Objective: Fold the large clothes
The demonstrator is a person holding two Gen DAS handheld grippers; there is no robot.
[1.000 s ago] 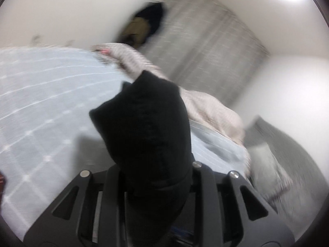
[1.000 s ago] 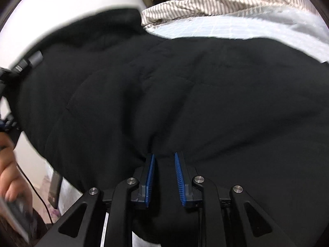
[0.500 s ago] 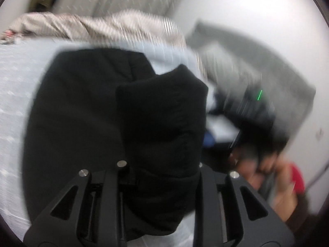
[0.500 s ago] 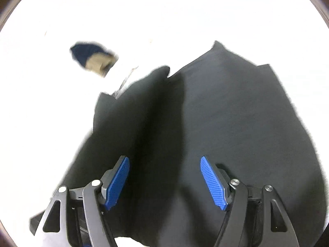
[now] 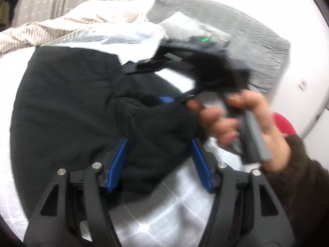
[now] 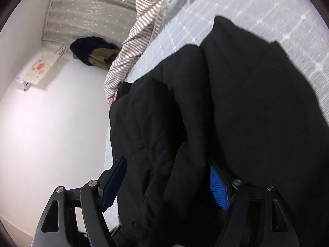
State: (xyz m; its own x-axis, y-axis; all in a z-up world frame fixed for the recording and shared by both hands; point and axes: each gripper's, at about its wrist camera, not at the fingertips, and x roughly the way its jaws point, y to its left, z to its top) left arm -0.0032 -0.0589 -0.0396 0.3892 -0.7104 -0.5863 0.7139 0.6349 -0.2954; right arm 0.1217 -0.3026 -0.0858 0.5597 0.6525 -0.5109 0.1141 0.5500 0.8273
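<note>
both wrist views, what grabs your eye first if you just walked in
A bulky black garment fills both views, heaped on the pale grid-patterned bed cover. Both grippers stand open around its folds: the left gripper and right gripper. The right hand looms blurred in the left view.

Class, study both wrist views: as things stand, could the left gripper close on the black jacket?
Probably yes. The left gripper is open, and a bunched fold of the black jacket already lies between its blue pads. Nothing blocks it, though the right gripper is close beyond.

Left claw spread wide; right claw spread wide too
</note>
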